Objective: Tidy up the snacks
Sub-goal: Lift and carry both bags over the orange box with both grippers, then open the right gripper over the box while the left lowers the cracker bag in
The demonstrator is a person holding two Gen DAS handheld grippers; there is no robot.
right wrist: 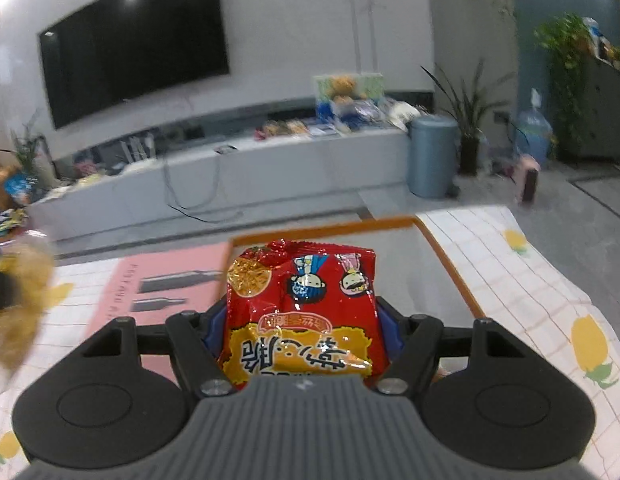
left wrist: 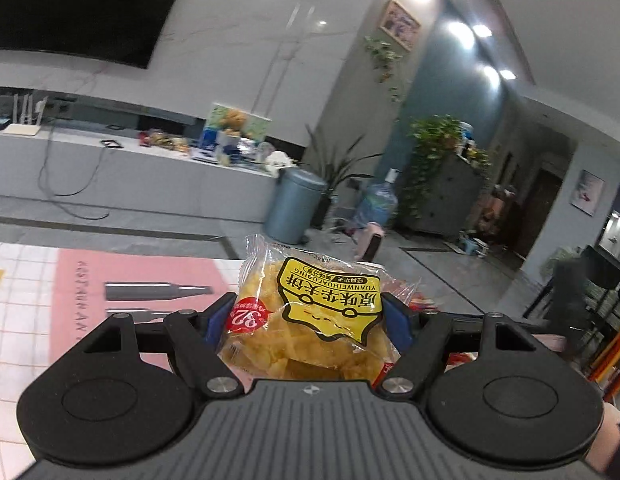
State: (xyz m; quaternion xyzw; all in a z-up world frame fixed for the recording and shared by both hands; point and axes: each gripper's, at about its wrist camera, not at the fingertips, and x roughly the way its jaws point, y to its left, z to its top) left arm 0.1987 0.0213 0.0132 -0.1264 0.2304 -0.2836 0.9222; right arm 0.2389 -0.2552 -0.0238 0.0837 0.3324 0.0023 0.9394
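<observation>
Left hand-held gripper (left wrist: pixel 306 316) is grasping a clear packet of yellow wafer biscuits (left wrist: pixel 310 320); right hand-held gripper (right wrist: pixel 300 328) is grasping a red crinkly noodle-snack bag (right wrist: pixel 300 312) before the orange-rimmed white box (right wrist: pixel 429 248) on the bench (right wrist: pixel 529 280). Both snacks are awaiting placement.

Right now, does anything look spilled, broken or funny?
Nothing spilled or torn. Both packets read upside down: the clear yellow-label snack pack in the left tongs and the red snack bag in the right tongs.

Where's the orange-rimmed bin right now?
In the right wrist view, the orange-rimmed bin sits on the lemon-print tablecloth, just beyond the red snack packet clamped in the right gripper.
</observation>
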